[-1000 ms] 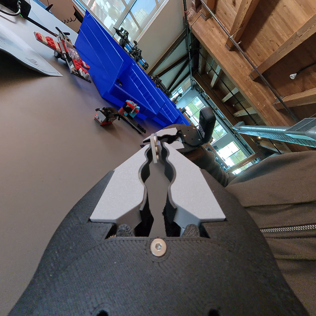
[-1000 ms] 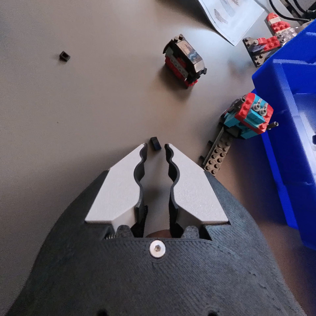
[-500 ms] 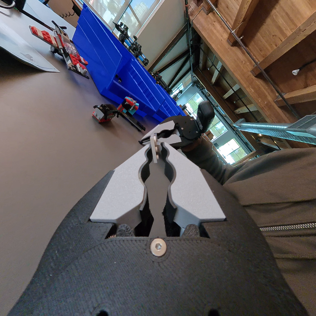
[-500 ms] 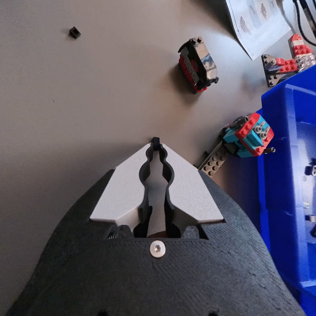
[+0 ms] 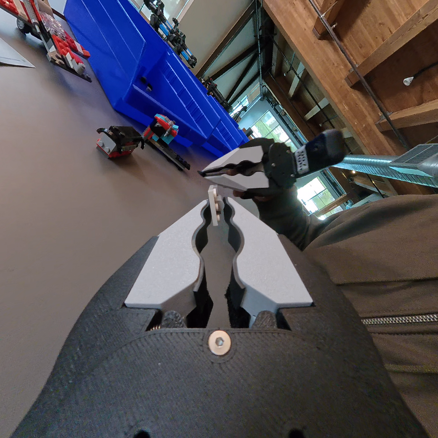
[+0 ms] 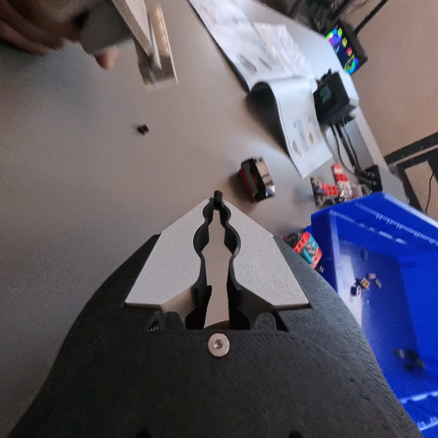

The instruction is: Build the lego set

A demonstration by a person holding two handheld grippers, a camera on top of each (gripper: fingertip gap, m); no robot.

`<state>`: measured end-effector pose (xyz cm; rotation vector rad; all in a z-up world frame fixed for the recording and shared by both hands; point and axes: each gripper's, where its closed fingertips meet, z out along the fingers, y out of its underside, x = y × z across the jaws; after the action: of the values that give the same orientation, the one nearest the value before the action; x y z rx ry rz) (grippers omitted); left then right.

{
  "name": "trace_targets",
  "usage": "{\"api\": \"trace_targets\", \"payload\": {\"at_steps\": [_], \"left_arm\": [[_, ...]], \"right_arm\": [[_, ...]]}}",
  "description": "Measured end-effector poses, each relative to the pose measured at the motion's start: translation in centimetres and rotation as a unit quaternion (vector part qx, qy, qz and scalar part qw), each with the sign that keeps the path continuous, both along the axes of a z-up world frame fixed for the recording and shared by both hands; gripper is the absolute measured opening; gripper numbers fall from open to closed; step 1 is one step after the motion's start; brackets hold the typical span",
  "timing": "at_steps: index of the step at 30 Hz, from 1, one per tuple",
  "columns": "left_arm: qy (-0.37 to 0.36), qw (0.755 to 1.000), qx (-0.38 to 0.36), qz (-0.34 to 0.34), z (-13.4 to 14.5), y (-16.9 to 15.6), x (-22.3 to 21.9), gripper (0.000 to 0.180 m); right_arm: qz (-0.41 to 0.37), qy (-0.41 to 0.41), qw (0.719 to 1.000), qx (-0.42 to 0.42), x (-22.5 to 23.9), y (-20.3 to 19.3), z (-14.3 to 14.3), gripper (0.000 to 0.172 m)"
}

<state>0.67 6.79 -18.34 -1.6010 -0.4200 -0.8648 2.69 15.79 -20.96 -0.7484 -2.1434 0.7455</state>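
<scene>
Timber-ceilinged workshop room lit by daylight

A ceiling of warm brown wooden beams (image 5: 355, 59) is being crossed by a silver metal duct (image 5: 391, 166), while daylight is being let in through tall paned windows (image 5: 310, 194) beyond the matte grey-brown table (image 5: 59, 213).

Motion-blurred left gripper (image 6: 151, 64) — cut by the top edge; blue bin (image 6: 379, 260) contents — too small.

Left gripper (image 5: 216, 201): black printed shell with woven texture, two light grey wedge fingers (image 5: 175, 260), wavy black inner edges, one silver hex screw (image 5: 219, 342) at centre. Right gripper (image 6: 216, 203): same build, same screw (image 6: 218, 344). Seen from left wrist view, right gripper has black handle (image 5: 324, 147). Person wears dark olive jacket (image 5: 379, 248) with metal zipper (image 5: 398, 318).
</scene>
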Motion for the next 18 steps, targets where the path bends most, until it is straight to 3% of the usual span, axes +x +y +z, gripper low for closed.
{"api": "trace_targets", "payload": {"at_steps": [8, 18], "left_arm": [[0.005, 1.000, 0.000, 0.000, 0.0, 0.0, 0.1, 0.010], [0.005, 1.000, 0.015, -0.009, 0.4, -0.3, 0.4, 0.010]], "right_arm": [[0.100, 0.057, 0.993, -0.024, -1.0, -8.3, 5.0, 0.006], [0.118, 0.027, 0.992, -0.030, -3.0, -10.4, 4.1, 0.006]]}}
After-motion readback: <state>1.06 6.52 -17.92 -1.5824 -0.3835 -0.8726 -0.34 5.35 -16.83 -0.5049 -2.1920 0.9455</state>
